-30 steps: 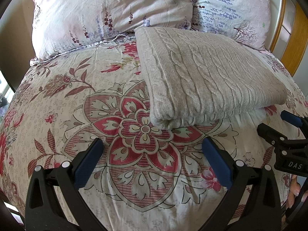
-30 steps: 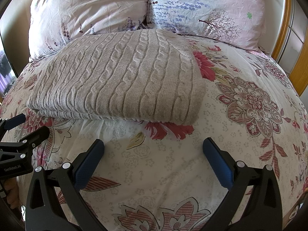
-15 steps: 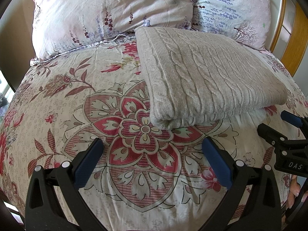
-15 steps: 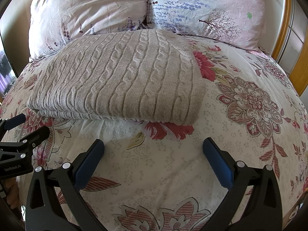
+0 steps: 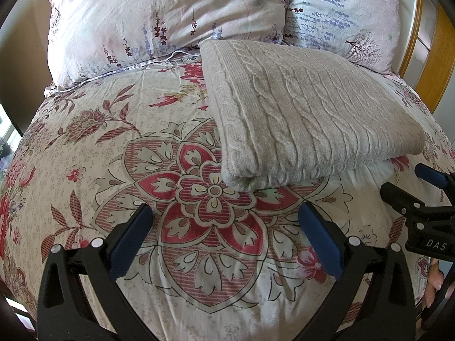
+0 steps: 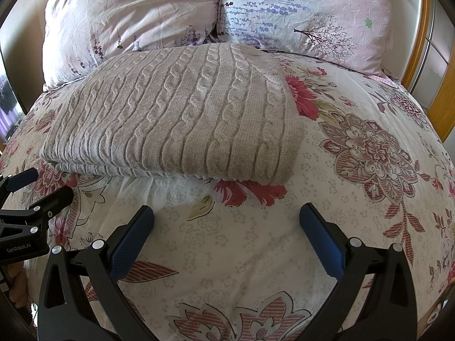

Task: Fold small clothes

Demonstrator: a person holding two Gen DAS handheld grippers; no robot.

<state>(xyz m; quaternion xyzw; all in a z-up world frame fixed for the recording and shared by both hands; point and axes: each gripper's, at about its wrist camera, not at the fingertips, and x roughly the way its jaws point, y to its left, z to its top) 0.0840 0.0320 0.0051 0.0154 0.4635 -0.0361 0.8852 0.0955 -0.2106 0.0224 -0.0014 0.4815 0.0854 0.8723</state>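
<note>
The cable-knit sweater [image 5: 310,113] lies folded into a neat rectangle on the floral duvet [image 5: 119,153], just below the pillows [image 6: 136,14], so the folding looks done. My left claw [image 5: 224,236] and right claw [image 6: 226,236] hang wide, empty, clear of it.

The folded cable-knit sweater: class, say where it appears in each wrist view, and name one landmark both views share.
Left wrist view: the folded cable-knit sweater lies upper right of centre.
Right wrist view: sweater lies upper left of centre.
Shared landmark: the floral pillows just behind it.
</note>
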